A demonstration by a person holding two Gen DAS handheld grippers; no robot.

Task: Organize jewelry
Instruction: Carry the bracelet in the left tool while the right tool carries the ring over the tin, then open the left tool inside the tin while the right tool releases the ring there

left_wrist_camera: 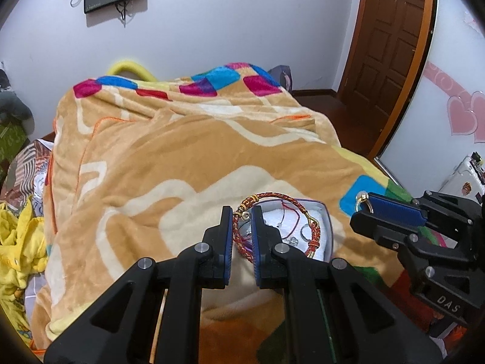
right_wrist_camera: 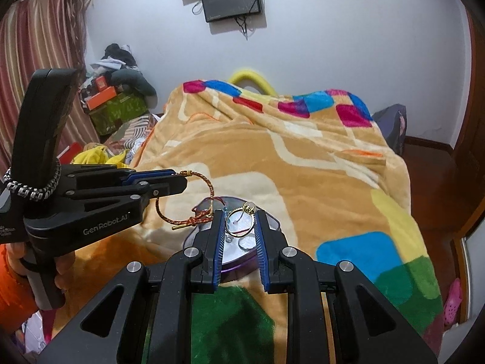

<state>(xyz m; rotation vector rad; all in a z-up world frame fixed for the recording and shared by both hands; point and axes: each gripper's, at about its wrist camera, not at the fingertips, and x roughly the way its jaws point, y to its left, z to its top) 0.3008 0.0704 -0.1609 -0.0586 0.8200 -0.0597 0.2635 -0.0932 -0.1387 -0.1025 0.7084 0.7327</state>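
Note:
A red-and-gold braided bracelet (left_wrist_camera: 282, 195) is pinched in my left gripper (left_wrist_camera: 241, 212), which is shut on it. Its loop hangs over the purple-rimmed jewelry box (left_wrist_camera: 329, 221) on the blanket. The box has a white lining holding a silver ring (left_wrist_camera: 306, 231) and a red thread. In the right wrist view, my right gripper (right_wrist_camera: 240, 216) is shut on a gold ring (right_wrist_camera: 249, 209) just above the box (right_wrist_camera: 236, 268). The left gripper (right_wrist_camera: 178, 180) comes in from the left there, with the bracelet (right_wrist_camera: 209, 186) dangling by the box's near-left rim. The right gripper (left_wrist_camera: 368, 204) with the gold ring (left_wrist_camera: 361, 201) shows at the right edge.
The box lies on a bed under an orange patterned blanket (right_wrist_camera: 303, 166). Yellow clothes (left_wrist_camera: 18, 242) lie at the left, and stacked boxes and clothes (right_wrist_camera: 115, 100) stand in the corner. A wooden door (left_wrist_camera: 391, 45) is at the right. A hand in an orange sleeve (right_wrist_camera: 12, 273) holds the left gripper.

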